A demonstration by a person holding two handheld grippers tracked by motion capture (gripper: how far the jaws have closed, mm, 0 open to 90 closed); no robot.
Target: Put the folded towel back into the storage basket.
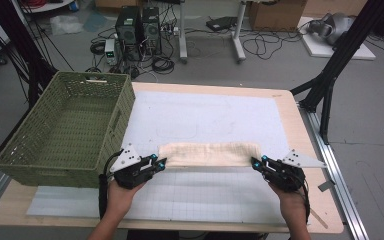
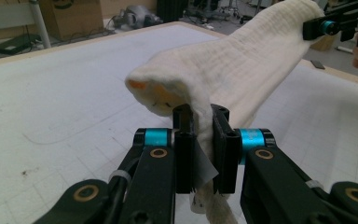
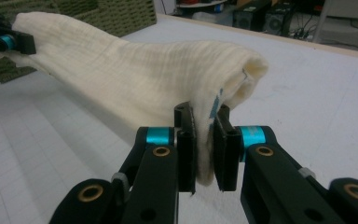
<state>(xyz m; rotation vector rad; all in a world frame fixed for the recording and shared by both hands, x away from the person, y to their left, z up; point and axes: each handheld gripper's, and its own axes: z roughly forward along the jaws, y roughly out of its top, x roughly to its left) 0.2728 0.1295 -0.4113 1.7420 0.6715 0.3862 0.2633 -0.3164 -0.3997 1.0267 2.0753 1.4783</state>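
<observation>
A cream waffle-weave cloth (image 1: 210, 153) is folded into a long band and held stretched between both grippers, just above the white grid mat (image 1: 205, 120). My left gripper (image 1: 161, 163) is shut on its left end; in the left gripper view the cloth (image 2: 233, 70) runs from the jaws toward the other gripper (image 2: 328, 27). My right gripper (image 1: 255, 163) is shut on the right end. In the right gripper view the cloth (image 3: 135, 79) is pinched between the jaws, and a small tag shows at the fold.
A green woven basket (image 1: 65, 125) stands on the table's left part, close to my left gripper. The wooden table edge (image 1: 300, 125) lies to the right. Computers, cables and boxes sit on the floor beyond the table.
</observation>
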